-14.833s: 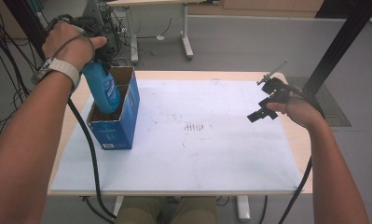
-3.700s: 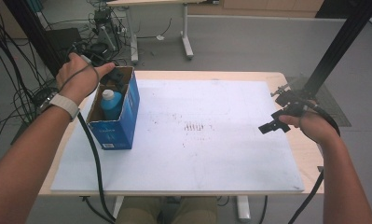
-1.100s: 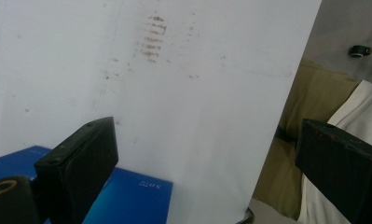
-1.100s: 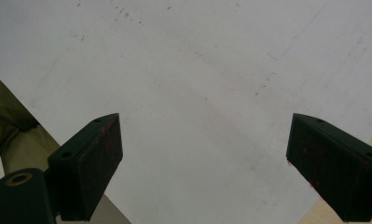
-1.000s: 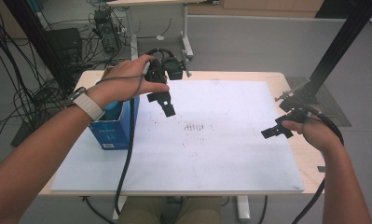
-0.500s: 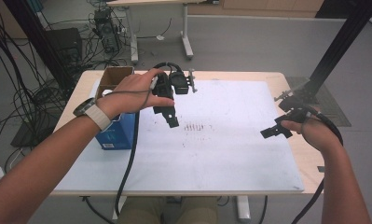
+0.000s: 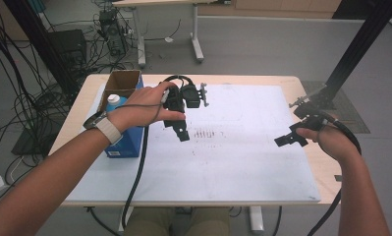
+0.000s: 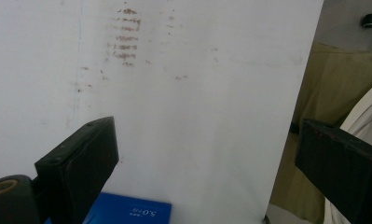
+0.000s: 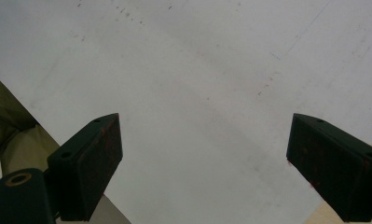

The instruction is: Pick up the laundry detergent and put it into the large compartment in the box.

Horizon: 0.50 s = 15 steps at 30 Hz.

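Note:
A blue cardboard box (image 7: 121,140) stands open at the table's left, and a blue bottle with a white cap (image 7: 113,101) stands inside it. My left gripper (image 7: 182,131) hovers over the white board (image 7: 233,162) just right of the box. Its jaws are open in the left gripper view (image 8: 204,135) with nothing between them, and a corner of the blue box (image 8: 127,212) lies below. My right gripper (image 7: 288,139) hangs over the board's right edge. In the right gripper view (image 9: 203,126) it is open and empty.
Faint reddish marks (image 7: 206,132) stain the board's middle. The wooden table (image 7: 321,172) ends just right of the board. Cables (image 7: 134,172) trail from the left gripper over the front edge. A black post (image 7: 350,54) rises at the far right.
The left gripper held the blue bottle over the box, set it inside and let go. It has since swung right, out over the board, empty. The right gripper has barely moved.

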Each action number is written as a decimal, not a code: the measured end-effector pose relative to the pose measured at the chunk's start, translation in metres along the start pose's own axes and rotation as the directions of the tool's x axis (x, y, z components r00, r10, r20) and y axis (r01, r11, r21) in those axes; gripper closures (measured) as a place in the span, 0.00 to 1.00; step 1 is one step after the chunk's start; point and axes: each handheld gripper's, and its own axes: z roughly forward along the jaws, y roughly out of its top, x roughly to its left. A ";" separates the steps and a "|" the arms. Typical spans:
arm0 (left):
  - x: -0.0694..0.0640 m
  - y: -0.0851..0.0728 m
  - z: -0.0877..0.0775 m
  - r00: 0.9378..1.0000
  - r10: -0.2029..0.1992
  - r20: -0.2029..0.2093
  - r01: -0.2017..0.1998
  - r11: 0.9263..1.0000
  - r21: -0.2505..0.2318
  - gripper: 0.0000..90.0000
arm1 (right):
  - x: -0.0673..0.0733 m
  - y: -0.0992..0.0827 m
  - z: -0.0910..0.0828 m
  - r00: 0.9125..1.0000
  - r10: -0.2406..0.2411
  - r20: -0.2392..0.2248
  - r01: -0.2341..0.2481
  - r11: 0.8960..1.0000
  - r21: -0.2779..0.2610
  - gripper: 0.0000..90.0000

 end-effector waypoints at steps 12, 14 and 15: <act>-0.001 -0.003 -0.001 1.000 -0.005 -0.004 0.005 1.000 -0.007 0.07 | 0.001 0.000 0.000 1.000 -0.002 -0.001 0.002 1.000 -0.003 0.12; -0.001 -0.003 -0.001 1.000 -0.008 -0.002 0.008 1.000 -0.011 0.07 | 0.001 0.000 0.000 1.000 -0.003 0.000 0.003 1.000 -0.003 0.12; -0.001 -0.004 -0.002 1.000 -0.008 -0.004 0.008 1.000 -0.012 0.07 | 0.001 -0.001 0.000 1.000 -0.003 0.000 0.003 1.000 -0.004 0.11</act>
